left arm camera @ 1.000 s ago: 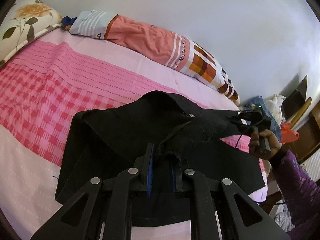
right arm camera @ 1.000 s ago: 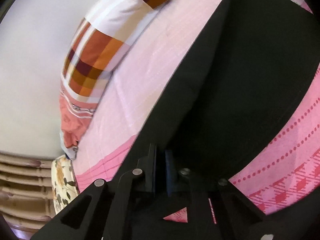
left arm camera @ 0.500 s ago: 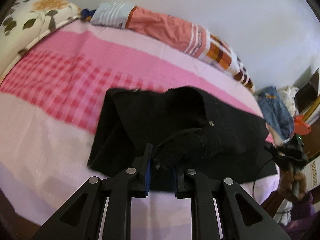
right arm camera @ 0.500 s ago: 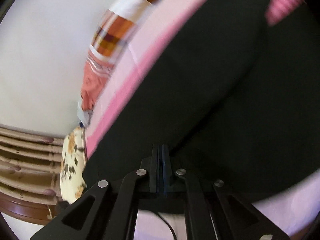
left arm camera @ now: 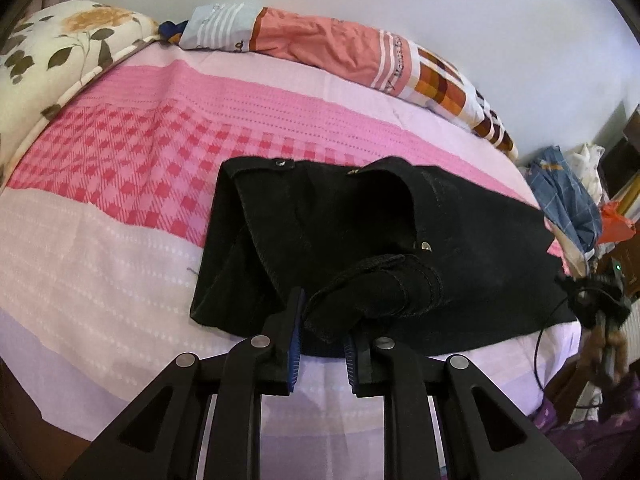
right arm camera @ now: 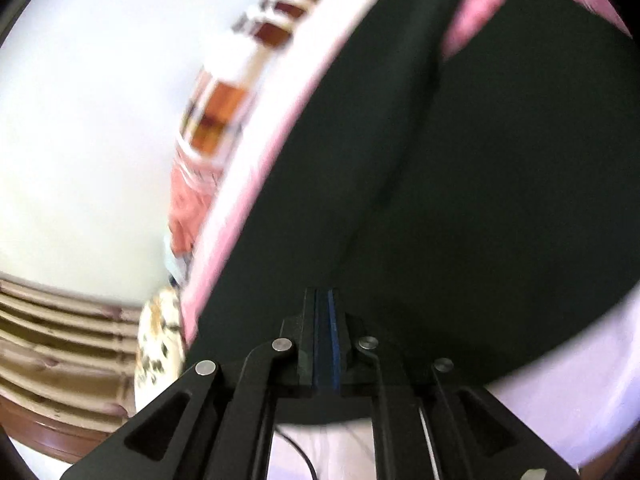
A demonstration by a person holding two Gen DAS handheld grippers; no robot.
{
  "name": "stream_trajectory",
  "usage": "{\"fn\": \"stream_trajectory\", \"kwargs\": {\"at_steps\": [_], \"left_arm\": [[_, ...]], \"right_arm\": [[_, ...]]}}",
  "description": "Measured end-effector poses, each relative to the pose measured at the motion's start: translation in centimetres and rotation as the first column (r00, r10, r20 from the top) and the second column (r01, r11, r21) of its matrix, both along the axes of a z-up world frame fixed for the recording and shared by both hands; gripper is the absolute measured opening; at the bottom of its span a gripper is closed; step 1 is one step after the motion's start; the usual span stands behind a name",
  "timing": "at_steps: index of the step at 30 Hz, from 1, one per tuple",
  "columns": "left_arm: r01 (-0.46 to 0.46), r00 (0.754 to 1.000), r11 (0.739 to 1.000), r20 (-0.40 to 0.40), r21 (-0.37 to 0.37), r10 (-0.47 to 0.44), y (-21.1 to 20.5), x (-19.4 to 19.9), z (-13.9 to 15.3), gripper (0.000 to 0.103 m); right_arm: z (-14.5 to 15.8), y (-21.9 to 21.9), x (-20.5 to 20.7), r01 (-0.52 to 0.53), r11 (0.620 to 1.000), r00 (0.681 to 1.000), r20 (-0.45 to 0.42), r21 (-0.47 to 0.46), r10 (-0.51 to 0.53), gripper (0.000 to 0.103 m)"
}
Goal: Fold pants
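Pink bedspread (left arm camera: 120, 184), black pants (left arm camera: 460, 240) bunched between left tool (left arm camera: 320, 332) pads

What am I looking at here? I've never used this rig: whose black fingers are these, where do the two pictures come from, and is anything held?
There is no robot arm. A person holds a hand-held gripper in each hand, and a fisheye camera on each looks along its two fingers. One picture is from the left gripper. The other, which is blurred, is from the right gripper. Black pants lie on a pink checked bedsheet, with a rolled quilt and a floral pillow beyond. The left fingers are pinched on a bunched edge of the pants. The right fingers have just been opening. Only a slit shows between them, with nothing seen in it, and the pants lie ahead of them.
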State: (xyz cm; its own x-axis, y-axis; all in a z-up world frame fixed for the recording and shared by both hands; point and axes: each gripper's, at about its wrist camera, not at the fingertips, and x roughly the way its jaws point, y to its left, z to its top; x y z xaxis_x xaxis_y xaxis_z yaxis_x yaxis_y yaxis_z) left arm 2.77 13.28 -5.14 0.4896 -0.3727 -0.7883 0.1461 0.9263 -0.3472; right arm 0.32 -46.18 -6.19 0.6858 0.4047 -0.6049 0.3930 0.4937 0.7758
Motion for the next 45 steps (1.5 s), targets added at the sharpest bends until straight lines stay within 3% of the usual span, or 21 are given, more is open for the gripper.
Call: {"fn": "stream_trajectory", "kwargs": {"at_steps": [2,8,12,18,23,27,30,33,35,36,37,38,45], "left_arm": [[-0.01,1.0,1.0,0.005,-0.013,0.01,0.1,0.1,0.4,0.019],[-0.015,1.0,1.0,0.012,-0.005,0.015,0.0,0.1,1.3,0.019],[-0.017,1.0,1.0,0.001,-0.009,0.017,0.0,0.3,1.3,0.019],[-0.018,1.0,1.0,-0.003,-0.007,0.018,0.2,0.4,1.4,0.02],[-0.021,1.0,1.0,-0.015,-0.015,0.021,0.5,0.4,1.2,0.02],[-0.017,1.0,1.0,-0.01,-0.008,0.017,0.4,0.5,1.1,0.021],[-0.022,1.0,1.0,-0.013,-0.013,0.022,0.4,0.5,1.1,0.021],[-0.025,1.0,1.0,-0.015,-0.018,0.025,0.5,0.4,1.0,0.021],[-0.025,0.999,0.999,-0.02,-0.019,0.025,0.5,0.5,0.9,0.021],[-0.024,0.999,1.0,-0.022,-0.018,0.024,0.5,0.6,0.8,0.021],[-0.024,0.999,1.0,-0.023,-0.016,0.024,0.4,0.6,0.8,0.021],[-0.024,0.999,1.0,-0.023,-0.014,0.024,0.5,0.6,0.9,0.021],[-0.03,1.0,1.0,0.007,0.0,0.03,0.8,0.8,1.2,0.021]], "right_arm": [[0.2,-2.4,1.0,0.054,0.998,0.999,0.001,-0.022,-0.054,0.048],[-1.8,-7.3,3.6,0.126,0.991,0.991,-0.049,-0.036,-0.128,0.049],[-3.6,-7.9,3.8,0.142,0.987,0.988,-0.067,0.068,-0.138,0.049],[-5.1,-5.5,4.4,0.077,0.976,0.997,-0.031,0.204,-0.072,0.05],[-5.0,-5.4,5.8,0.083,0.973,0.995,0.031,0.217,-0.092,0.051],[-4.6,-5.5,6.4,0.097,0.983,0.994,0.028,0.153,-0.102,0.051],[-3.6,-6.0,5.7,0.16,0.986,0.987,0.017,0.037,-0.161,0.049],[-4.5,-6.2,6.2,0.17,0.98,0.984,0.039,0.108,-0.175,0.049],[-4.2,-6.1,6.6,0.135,0.986,0.988,0.056,0.098,-0.141,0.048],[-3.9,-6.0,6.7,0.127,0.989,0.989,0.07,0.074,-0.133,0.043],[-3.7,-6.1,6.8,0.126,0.991,0.989,0.067,0.049,-0.129,0.019],[-3.5,-6.2,6.7,0.125,0.992,0.99,0.063,0.03,-0.126,0.008],[0.0,-5.5,4.4,0.102,0.995,0.985,0.141,-0.015,-0.099,0.007]]}}
